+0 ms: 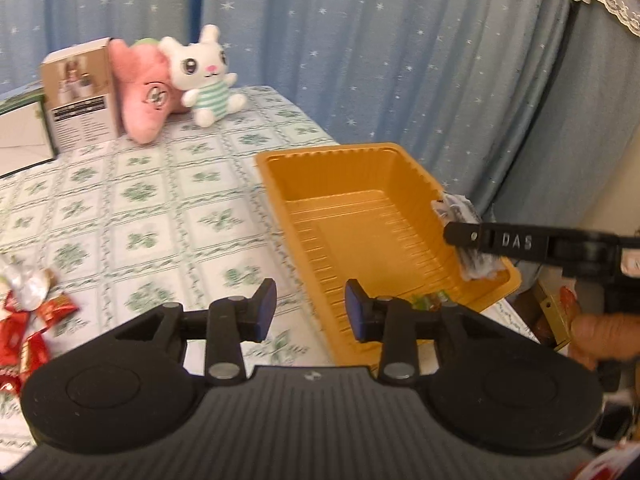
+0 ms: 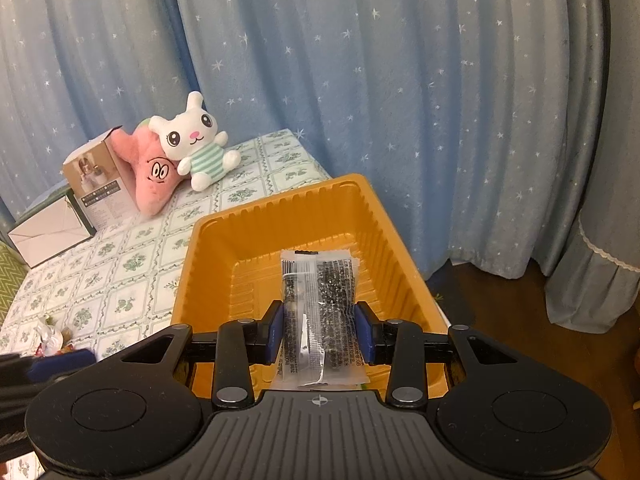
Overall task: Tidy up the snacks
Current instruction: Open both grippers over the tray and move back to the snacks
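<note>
Right gripper is clamped on a clear snack packet with dark contents, both blue pads pressing its sides; the packet is held above the near end of the orange tray, which sits at the table's right edge on the green-patterned tablecloth. Left gripper stands parted, nothing between its pads, over the tray's near left rim. A small green-wrapped item lies inside the tray's near end. Red-and-silver wrapped snacks lie on the cloth to the left. A white plush rabbit sits at the far end.
</note>
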{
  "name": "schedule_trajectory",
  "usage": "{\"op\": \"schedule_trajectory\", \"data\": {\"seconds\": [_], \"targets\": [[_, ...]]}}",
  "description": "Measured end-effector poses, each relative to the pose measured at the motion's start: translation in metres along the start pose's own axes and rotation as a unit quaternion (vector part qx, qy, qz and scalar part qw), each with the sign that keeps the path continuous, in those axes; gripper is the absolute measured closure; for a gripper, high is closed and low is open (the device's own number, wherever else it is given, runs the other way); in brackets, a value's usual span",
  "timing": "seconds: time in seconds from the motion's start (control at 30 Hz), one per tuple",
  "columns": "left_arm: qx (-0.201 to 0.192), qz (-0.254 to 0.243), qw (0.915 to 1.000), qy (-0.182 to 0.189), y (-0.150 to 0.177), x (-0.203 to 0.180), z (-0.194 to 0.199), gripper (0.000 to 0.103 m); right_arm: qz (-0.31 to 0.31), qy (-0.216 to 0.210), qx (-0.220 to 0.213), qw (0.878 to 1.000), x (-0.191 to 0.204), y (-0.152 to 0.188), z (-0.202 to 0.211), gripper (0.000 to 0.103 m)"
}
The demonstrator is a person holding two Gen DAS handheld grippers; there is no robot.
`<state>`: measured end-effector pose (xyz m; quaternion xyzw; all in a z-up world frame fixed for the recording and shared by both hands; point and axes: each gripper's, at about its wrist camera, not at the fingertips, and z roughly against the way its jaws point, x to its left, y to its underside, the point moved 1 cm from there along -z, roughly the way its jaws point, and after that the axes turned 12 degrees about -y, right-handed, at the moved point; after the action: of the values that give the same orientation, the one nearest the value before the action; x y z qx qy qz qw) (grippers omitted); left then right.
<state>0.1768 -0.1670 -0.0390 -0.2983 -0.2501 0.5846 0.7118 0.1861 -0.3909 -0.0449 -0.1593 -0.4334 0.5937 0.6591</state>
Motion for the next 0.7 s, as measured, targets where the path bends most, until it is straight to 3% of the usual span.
{"op": "schedule_trajectory", "data": {"seconds": [0.07,0.13,0.23,0.4,0.7], "targets": [[0.000,0.009,0.9999,-0.005,0.004,0.009,0.006,0.065,-0.011,-0.013,-0.005,1.000,-0.002,-0.001,-0.002,0.065],[-0.003,0.015,0.9998,-0.008,0.007,0.018,0.012,0.049,-0.030,-0.041,-0.015,0.999,-0.005,-0.003,-0.001,0.063],[-0.012,0.020,0.9996,-0.016,0.013,0.029,0.024,0.041,-0.033,-0.025,-0.033,0.999,-0.003,-0.006,0.007,0.027],[-0.015,0.031,0.9989,-0.032,0.023,0.055,0.042,0.028,-0.032,-0.025,-0.047,0.998,0.008,-0.005,0.025,0.027],[-0.013,0.060,0.9951,-0.077,0.053,0.117,0.083,0.024,-0.004,-0.055,-0.021,0.998,0.068,0.024,0.037,0.027]]}}
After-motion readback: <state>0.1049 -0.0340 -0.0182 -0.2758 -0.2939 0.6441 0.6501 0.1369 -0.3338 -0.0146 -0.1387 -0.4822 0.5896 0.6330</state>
